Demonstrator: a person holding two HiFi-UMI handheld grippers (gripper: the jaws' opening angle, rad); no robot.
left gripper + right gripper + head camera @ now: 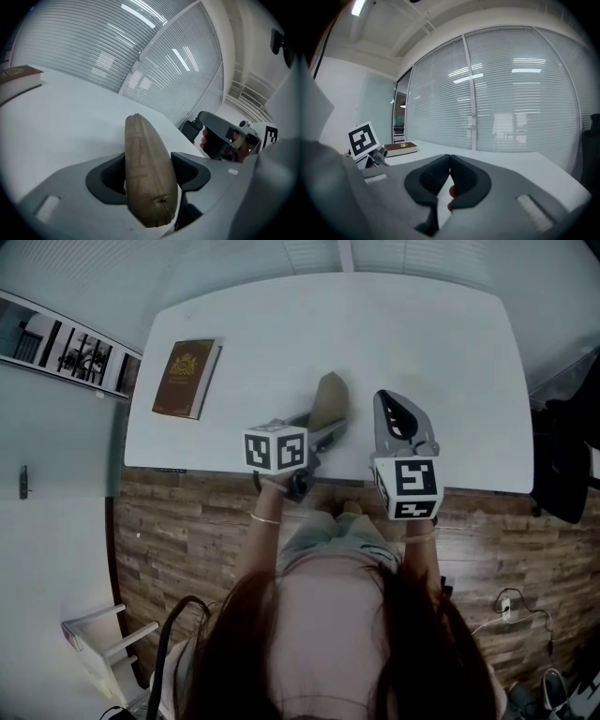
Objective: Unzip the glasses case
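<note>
Dark hair [328, 652] fills the bottom of the head view, closest to us, and from under it we reach out to the near edge of the white table [422, 334]. Both tools project past that edge over the top.

Our left gripper [323, 427] has its jaws spread wide and clamped on the glasses case [147, 173]. The tan case stands on its narrow edge between the pads, which meet its two sides, and its far end points away across the table. It is over the near part of the top, a little left of the middle. We cannot tell whether its underside rests on the surface.

Our right gripper [450, 159] is just to the right of the case and apart from it, with a strip of bare table between them. Its jaws are together, tips meeting, with nothing gripped.

Ahead of both tools the top lies bare up to the far edge, and bare also toward the rounded right corner. A brown book [187, 378] lies near the left edge, well apart from the case. Just off the right edge stands a black shape [562, 456], perhaps a chair.

Closed blinds [511, 93] run behind the far edge. Below the near edge we see a wood-plank floor [187, 540].
</note>
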